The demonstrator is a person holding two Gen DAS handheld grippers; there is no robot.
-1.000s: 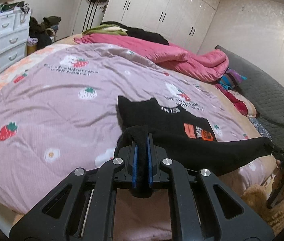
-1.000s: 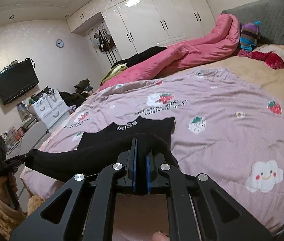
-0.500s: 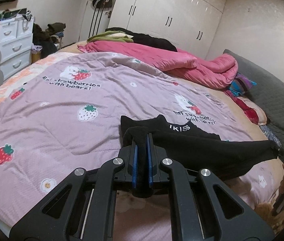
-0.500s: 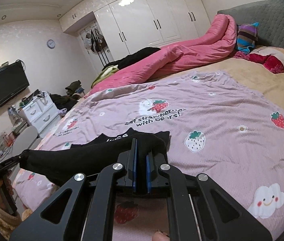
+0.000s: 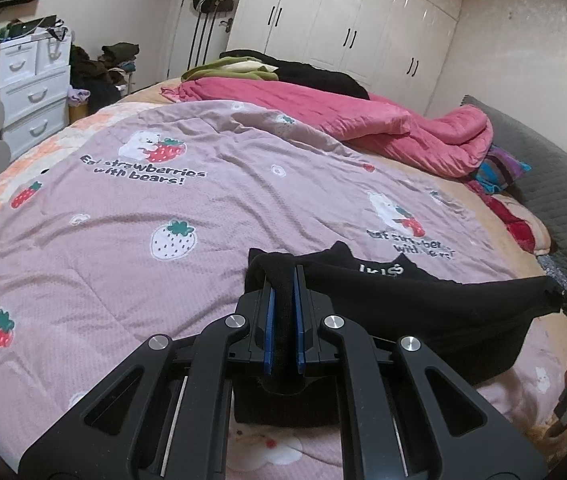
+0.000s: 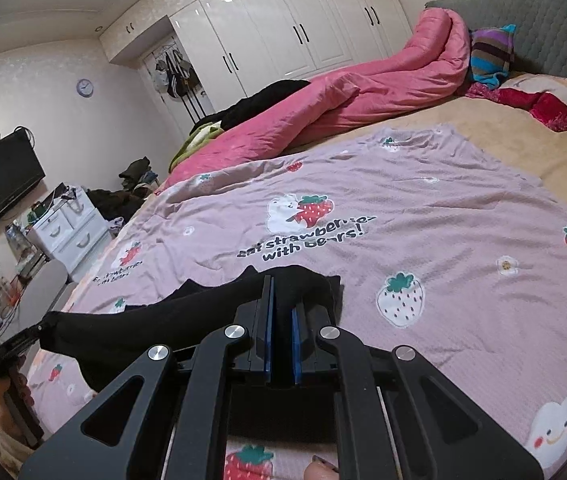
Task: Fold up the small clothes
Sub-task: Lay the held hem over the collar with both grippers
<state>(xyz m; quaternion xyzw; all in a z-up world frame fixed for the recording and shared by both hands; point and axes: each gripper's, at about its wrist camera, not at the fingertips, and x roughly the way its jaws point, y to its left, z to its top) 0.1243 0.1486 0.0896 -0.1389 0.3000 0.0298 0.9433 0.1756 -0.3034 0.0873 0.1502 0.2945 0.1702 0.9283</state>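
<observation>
Since earlier, both grippers carried the soft black cotton garment (image 5: 423,304) farther over the lilac strawberry-print quilt (image 5: 123,232); left gripper (image 5: 282,280) and right gripper (image 6: 281,292) each clamp a bunched corner, fabric stretched between.

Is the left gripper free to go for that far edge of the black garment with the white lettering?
Probably not yet. The left gripper is shut on a corner of the black garment, as is the right gripper. The lettered far edge lies unobstructed ahead on the strawberry quilt, but it must let go first.
</observation>
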